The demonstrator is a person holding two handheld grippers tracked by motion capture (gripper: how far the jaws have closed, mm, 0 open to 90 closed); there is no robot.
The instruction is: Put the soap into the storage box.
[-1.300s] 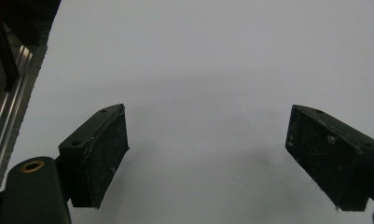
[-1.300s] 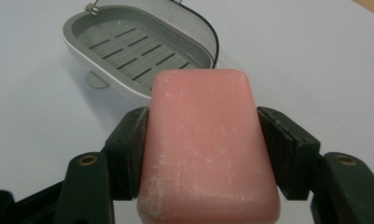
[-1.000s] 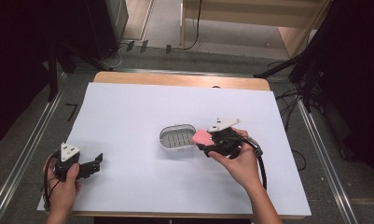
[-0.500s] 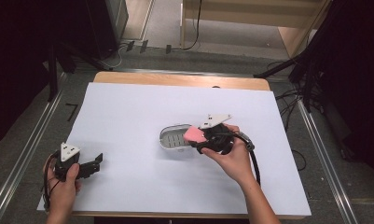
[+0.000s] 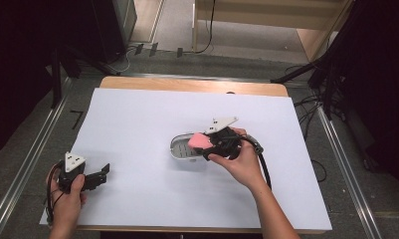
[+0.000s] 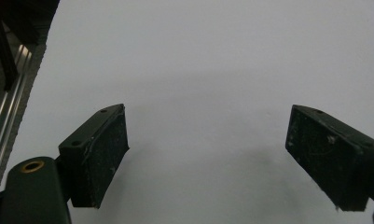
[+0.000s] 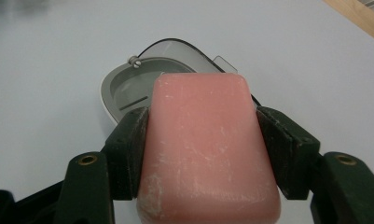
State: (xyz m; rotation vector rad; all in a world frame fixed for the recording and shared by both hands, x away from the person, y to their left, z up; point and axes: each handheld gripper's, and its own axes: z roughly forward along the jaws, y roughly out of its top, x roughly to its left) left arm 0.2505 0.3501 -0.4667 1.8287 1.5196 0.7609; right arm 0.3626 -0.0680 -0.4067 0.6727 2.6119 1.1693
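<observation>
**Soap over the dish, not yet set down**

Right hand-held gripper point(image 7: 201, 140) clamps pink soap bar point(image 7: 205, 144), held just above the grey soap dish point(image 7: 128, 91) mid-desk point(image 5: 137, 124). Pickup done; placing and release remain. Left hand-held gripper point(image 6: 208, 154) wide, holding nothing, near the desk's front-left corner.

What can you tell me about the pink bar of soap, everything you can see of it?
The pink soap bar is a rounded rectangular block, matte and waxy-looking, with whitish scuffs on its top face. The right tongs clamp it by its two long sides, one black pad on each. It is held roughly level above the near end of the grey oval soap dish on the white table sheet. Whether it touches the dish cannot be told.
</observation>
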